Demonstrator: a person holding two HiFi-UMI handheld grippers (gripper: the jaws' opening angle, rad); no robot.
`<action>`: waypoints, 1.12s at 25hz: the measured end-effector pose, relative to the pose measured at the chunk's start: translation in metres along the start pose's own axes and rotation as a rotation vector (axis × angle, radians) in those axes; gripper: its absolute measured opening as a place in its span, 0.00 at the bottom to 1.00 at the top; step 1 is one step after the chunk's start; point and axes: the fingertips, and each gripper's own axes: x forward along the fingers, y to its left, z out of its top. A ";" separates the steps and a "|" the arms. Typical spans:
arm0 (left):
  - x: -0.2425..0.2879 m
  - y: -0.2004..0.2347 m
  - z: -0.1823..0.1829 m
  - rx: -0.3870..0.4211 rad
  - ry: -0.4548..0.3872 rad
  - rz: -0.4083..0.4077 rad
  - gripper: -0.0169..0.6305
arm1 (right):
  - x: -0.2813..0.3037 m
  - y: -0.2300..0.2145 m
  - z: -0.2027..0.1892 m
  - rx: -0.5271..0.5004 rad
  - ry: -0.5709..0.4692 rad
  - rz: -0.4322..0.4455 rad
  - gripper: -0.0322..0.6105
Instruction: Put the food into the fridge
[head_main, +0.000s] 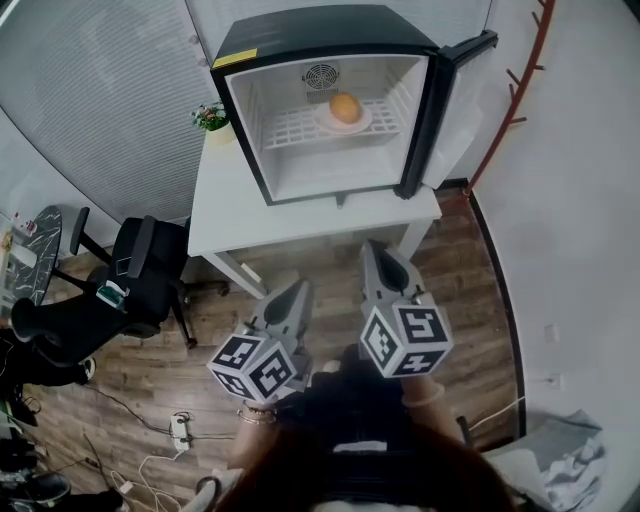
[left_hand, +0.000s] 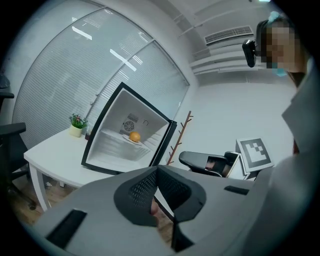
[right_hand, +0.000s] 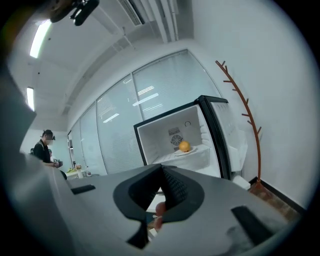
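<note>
My left claw (head_main: 297, 292), right claw (head_main: 376, 252) pressed together, empty: orange (head_main: 344, 108), seemingly on plate (head_main: 324, 123), already in fridge (head_main: 310, 30) at 12 o'clock.

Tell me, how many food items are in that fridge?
1: an orange on a plate on the fridge shelf. The door turns its inner side away, so more may hide there.

I count one fridge (head_main: 300, 168), one orange (head_main: 344, 108) and one plate (head_main: 323, 124). One table (head_main: 240, 215), one potted plant (head_main: 210, 117) (small), one black office chair (head_main: 140, 275), one coat stand (head_main: 521, 90). Two grippers show: left gripper (head_main: 298, 292), right gripper (head_main: 375, 250).
</note>
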 end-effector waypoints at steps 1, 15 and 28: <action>0.003 -0.003 0.001 0.003 0.001 0.004 0.01 | -0.001 0.000 0.003 -0.013 -0.002 0.011 0.04; 0.054 -0.066 -0.003 0.101 0.025 0.058 0.01 | -0.031 -0.044 0.040 -0.141 -0.019 0.065 0.04; 0.070 -0.103 -0.021 0.124 0.002 0.129 0.01 | -0.054 -0.081 0.045 -0.144 -0.005 0.134 0.04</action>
